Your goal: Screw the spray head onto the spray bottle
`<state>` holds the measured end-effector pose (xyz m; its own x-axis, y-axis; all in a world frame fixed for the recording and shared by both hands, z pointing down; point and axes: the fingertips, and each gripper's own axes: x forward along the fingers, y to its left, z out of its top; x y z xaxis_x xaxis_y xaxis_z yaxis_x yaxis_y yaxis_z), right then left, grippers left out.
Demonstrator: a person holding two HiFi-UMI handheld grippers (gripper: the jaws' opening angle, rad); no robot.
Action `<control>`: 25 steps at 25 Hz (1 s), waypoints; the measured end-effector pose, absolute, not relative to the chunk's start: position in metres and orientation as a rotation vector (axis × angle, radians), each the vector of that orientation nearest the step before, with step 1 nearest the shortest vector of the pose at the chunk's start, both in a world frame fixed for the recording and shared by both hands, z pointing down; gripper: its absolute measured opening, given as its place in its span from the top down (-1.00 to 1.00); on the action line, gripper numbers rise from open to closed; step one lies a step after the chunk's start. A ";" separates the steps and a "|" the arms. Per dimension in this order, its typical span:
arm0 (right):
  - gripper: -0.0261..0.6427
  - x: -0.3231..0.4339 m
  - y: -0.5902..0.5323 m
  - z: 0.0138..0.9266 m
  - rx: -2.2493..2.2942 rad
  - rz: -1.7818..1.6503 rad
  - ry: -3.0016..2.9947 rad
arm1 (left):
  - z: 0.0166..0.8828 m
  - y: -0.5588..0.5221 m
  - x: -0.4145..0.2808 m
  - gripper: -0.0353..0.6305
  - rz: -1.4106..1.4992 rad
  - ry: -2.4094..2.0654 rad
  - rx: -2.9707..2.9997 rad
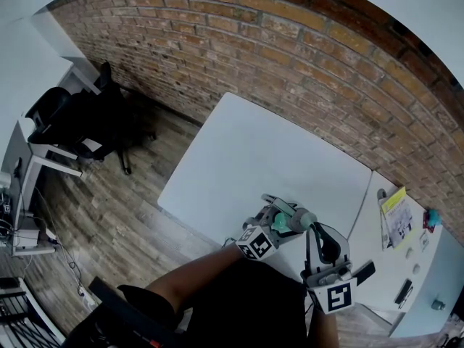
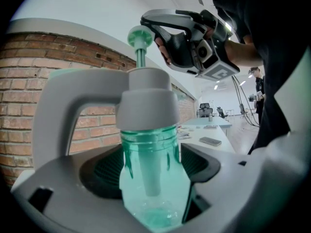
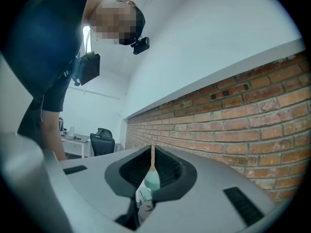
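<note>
Left gripper (image 1: 283,210) clamped on green bottle (image 2: 150,178), held over near edge of table (image 1: 254,151), spray head (image 2: 148,106) seated on bottle neck, right gripper (image 3: 152,154) jaws together, just above head's knob (image 2: 140,35)

Bottle (image 2: 150,188) w/ head (image 2: 148,103) in L gripper (image 2: 151,171)

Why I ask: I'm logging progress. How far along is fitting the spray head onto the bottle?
Done: spray head sits on the spray bottle neck. In hand: left hand-held gripper clamps the bottle; right hand-held gripper, shut, empty, is by the head's top. Left: perhaps final tightening; the threads are hidden.
</note>
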<state>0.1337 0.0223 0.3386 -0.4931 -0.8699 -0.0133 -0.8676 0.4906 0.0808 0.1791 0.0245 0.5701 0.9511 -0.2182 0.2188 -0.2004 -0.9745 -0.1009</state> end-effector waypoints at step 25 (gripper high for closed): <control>0.88 0.143 0.007 0.370 1.586 0.090 -2.534 | 0.571 0.025 0.178 -0.15 -0.341 0.313 -3.028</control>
